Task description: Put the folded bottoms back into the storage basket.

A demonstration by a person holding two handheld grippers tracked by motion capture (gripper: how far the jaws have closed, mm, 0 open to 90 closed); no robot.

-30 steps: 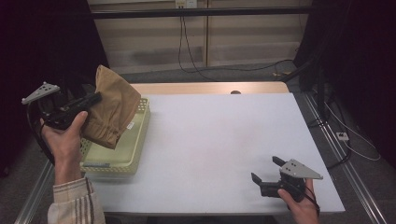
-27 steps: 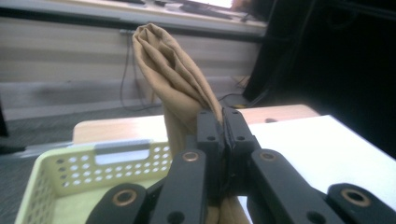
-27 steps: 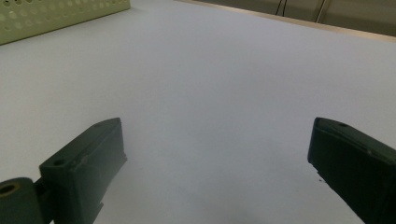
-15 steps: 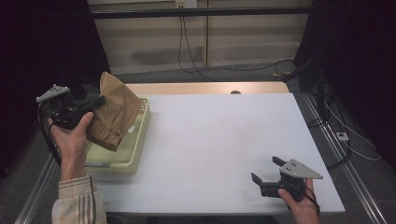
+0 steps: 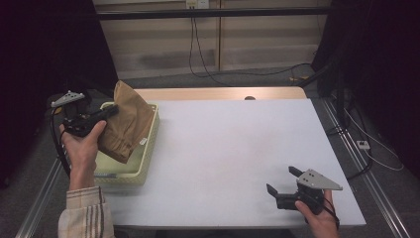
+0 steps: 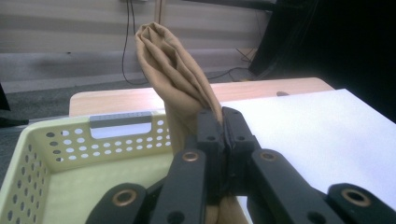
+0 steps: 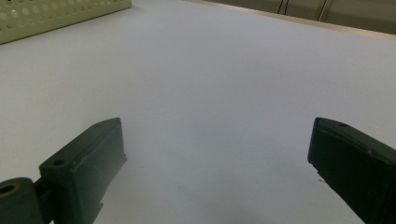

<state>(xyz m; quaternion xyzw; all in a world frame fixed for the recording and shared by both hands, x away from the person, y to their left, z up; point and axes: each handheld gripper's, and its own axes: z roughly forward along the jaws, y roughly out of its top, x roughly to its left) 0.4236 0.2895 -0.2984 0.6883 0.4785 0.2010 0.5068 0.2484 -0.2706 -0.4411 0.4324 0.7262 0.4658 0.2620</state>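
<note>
So the only container on the table (image 5: 223,144) was a pale yellow-green plastic basket (image 5: 143,168) with perforated walls and a handle slot, sitting at the left edge of the white tabletop. The tan cloth (image 5: 126,121) was hanging over it, pinched tight in the left gripper (image 5: 110,111), whose jaws were clamped right down on a fold of the fabric. In the left gripper view you could see the cloth (image 6: 175,79) bunched up and standing above the jaws, with the rest of it trailing down below them toward the basket floor (image 6: 93,182). From the high view the lower end of the cloth looked like it was down inside the basket, against the right-hand wall, but I couldn't tell whether it was actually resting on the bottom. The part of the basket floor that showed was bare, apart from a small dark thing near the front wall in the high view, too small to make out.

The right gripper (image 5: 283,184) was well apart from all that, over at the near right corner of the table. Its jaws were spread wide with nothing between them, just white tabletop (image 7: 215,93) under them, and a corner of the basket (image 7: 56,14) showed far off.
</note>
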